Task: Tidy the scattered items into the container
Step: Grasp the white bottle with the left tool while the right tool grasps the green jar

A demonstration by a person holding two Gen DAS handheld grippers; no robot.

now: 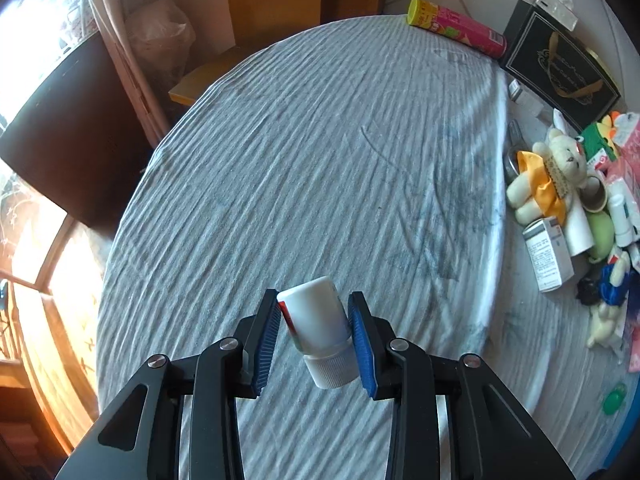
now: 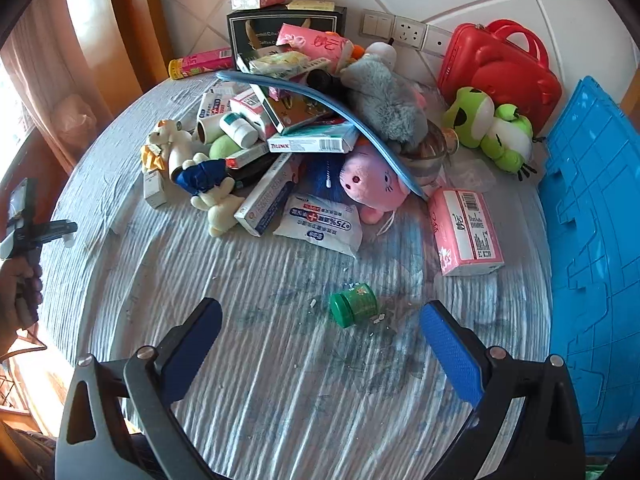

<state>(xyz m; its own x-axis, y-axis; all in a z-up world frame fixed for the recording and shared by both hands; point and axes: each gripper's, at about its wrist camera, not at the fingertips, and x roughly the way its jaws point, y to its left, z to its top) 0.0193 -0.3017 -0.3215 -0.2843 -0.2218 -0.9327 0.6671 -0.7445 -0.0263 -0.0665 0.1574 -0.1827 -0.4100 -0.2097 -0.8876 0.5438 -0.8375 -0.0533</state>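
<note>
My left gripper [image 1: 314,300] is shut on a white bottle [image 1: 316,320] with a ribbed white cap, which points back toward the camera, just above the wrinkled pale tablecloth [image 1: 320,160]. Both blue pads press on the bottle's sides. My right gripper [image 2: 320,308] is open and hangs over a small green jar [image 2: 354,305] that lies on its side on the cloth between and just beyond the fingertips, untouched. A blue plastic container [image 2: 592,240] stands at the table's right edge. A heap of boxes, packets and plush toys [image 2: 304,132] fills the back of the table.
A red case [image 2: 500,64] and a green frog plush [image 2: 492,128] sit at the back right, with a pink tissue pack [image 2: 468,232] beside the container. A snack tube [image 1: 456,32] and a black box [image 1: 560,72] lie near the wall. A hand [image 2: 20,288] holds the other gripper at the far left.
</note>
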